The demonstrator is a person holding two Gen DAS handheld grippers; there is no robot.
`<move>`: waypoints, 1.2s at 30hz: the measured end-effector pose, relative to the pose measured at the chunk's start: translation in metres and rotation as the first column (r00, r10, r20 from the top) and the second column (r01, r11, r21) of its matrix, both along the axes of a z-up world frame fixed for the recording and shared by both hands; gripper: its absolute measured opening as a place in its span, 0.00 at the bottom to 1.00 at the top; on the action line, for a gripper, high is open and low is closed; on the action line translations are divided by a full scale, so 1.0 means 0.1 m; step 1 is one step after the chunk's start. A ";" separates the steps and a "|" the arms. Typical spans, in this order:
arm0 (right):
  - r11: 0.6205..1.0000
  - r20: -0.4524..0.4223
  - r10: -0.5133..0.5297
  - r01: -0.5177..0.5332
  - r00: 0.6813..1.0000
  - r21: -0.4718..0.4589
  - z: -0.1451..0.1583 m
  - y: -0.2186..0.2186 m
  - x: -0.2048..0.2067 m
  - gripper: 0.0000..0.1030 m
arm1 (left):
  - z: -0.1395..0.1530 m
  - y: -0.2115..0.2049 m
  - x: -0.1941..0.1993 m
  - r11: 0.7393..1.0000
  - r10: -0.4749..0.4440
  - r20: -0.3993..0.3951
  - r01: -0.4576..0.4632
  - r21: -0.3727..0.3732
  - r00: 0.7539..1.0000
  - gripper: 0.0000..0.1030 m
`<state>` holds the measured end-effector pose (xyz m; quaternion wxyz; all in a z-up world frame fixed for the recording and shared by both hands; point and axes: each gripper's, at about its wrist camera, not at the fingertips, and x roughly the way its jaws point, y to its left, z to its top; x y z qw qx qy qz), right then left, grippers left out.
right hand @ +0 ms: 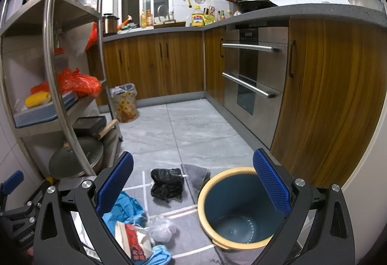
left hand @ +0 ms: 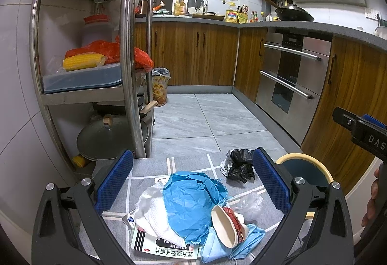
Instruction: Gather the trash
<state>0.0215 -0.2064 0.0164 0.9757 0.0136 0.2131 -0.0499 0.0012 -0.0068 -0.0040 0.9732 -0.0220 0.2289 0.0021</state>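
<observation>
A heap of trash lies on a grey mat (left hand: 193, 163) on the floor: crumpled blue paper (left hand: 191, 202), white cloth (left hand: 154, 219), a printed box (left hand: 164, 249), a squashed paper cup (left hand: 225, 226), a blue face mask (left hand: 244, 243), a clear plastic wad (left hand: 251, 204) and a black bag (left hand: 239, 163). My left gripper (left hand: 193, 182) hangs open above the heap. My right gripper (right hand: 193, 182) is open over the blue bin with a yellow rim (right hand: 239, 207), which looks empty. The black bag (right hand: 167, 182) lies left of the bin.
A steel shelf rack (left hand: 130, 54) stands at the left with a pot lid (left hand: 108, 136), a tray and corn. A lined floral trash can (right hand: 124, 102) stands by the wooden cabinets. The oven (right hand: 254, 76) and cabinet doors (right hand: 326, 100) close the right side.
</observation>
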 end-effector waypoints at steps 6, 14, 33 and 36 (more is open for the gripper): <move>1.000 -0.002 0.000 0.000 1.000 0.002 0.00 -0.01 0.00 0.95 | -0.02 0.01 -0.01 1.000 -0.002 0.001 0.002 0.002 1.000 0.95; 1.000 -0.003 0.000 0.000 1.000 -0.003 -0.05 0.01 0.01 0.95 | 0.00 -0.01 -0.02 1.000 -0.004 0.001 0.004 0.007 1.000 0.95; 1.000 -0.006 0.001 -0.001 1.000 -0.005 -0.07 0.01 0.01 0.95 | 0.00 -0.01 -0.02 1.000 -0.002 0.000 0.002 0.008 1.000 0.95; 1.000 -0.007 0.001 -0.001 1.000 -0.006 -0.10 0.06 0.02 0.95 | 0.00 -0.01 -0.02 1.000 -0.003 0.000 0.003 0.007 1.000 0.95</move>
